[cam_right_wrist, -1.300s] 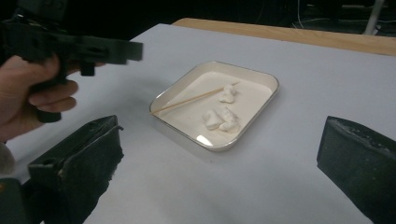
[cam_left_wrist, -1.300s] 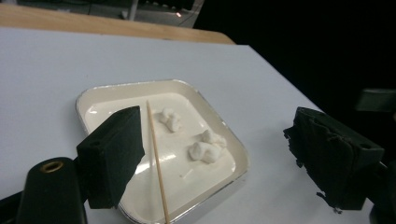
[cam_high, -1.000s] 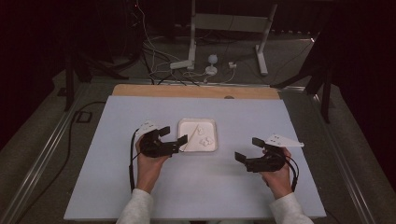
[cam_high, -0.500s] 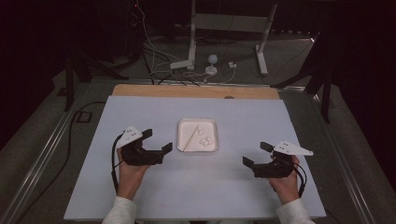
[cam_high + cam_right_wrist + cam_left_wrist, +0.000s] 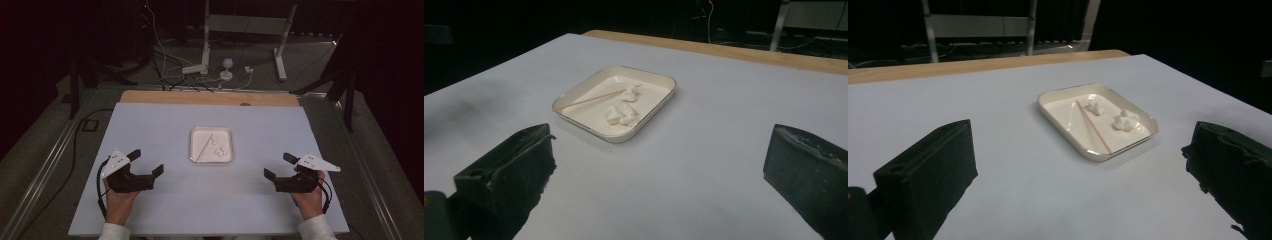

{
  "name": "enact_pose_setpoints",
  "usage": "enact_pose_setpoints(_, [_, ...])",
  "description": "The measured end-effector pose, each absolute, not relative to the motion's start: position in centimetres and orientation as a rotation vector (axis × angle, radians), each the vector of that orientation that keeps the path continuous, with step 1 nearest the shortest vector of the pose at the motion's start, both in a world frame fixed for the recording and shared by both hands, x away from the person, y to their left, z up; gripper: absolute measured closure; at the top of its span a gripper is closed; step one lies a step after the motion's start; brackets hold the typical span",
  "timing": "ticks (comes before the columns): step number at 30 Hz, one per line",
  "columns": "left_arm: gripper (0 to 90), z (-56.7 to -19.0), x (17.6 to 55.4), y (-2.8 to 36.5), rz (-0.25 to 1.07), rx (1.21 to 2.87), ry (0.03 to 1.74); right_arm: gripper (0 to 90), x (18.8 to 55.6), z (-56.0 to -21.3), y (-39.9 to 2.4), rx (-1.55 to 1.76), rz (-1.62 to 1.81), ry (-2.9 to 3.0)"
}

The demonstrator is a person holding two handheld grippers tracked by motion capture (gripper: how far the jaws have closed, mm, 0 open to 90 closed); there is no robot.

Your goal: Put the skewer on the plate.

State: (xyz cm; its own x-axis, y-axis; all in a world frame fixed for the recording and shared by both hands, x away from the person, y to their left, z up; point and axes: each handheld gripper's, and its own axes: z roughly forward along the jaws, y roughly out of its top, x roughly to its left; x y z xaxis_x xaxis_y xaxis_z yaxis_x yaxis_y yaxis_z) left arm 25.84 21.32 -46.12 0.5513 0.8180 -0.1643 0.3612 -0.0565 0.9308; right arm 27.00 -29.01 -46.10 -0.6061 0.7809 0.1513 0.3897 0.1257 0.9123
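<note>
A white square tray (image 5: 202,136) sits mid-table. In it lie a thin wooden skewer (image 5: 204,150) and two white lumps (image 5: 216,140). My left gripper (image 5: 146,162) hovers near the front left of the table, well clear of the tray. Its jaws have just been opening and now stand wide with nothing between them. My right gripper (image 5: 280,166) is at the front right, also open and empty. The left gripper view looks at the tray (image 5: 1063,107), the skewer (image 5: 1093,127) and the lumps (image 5: 1125,121) between its wide jaws. The right gripper view has the tray (image 5: 589,112) and the skewer (image 5: 589,100) ahead.
The pale blue table top (image 5: 150,125) ends in a wooden strip (image 5: 210,98) along the far edge. Beyond it, stand legs (image 5: 205,35) and cables (image 5: 175,75) lie on the dark floor. A black cable (image 5: 75,145) trails off the table's left side.
My left gripper has pulled away from the tray's left edge, moving left and toward the person. The right gripper drifted slightly right. The skewer and lumps rest in the tray.
</note>
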Motion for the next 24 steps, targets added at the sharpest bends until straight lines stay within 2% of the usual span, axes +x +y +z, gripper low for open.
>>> enact_pose_setpoints(24, [0.4, -46.6, 24.0, 24.1, 0.582, 1.535, 1.056, 0.0, 26.5, -47.2, -30.5, 1.183, 1.471, 1.995])
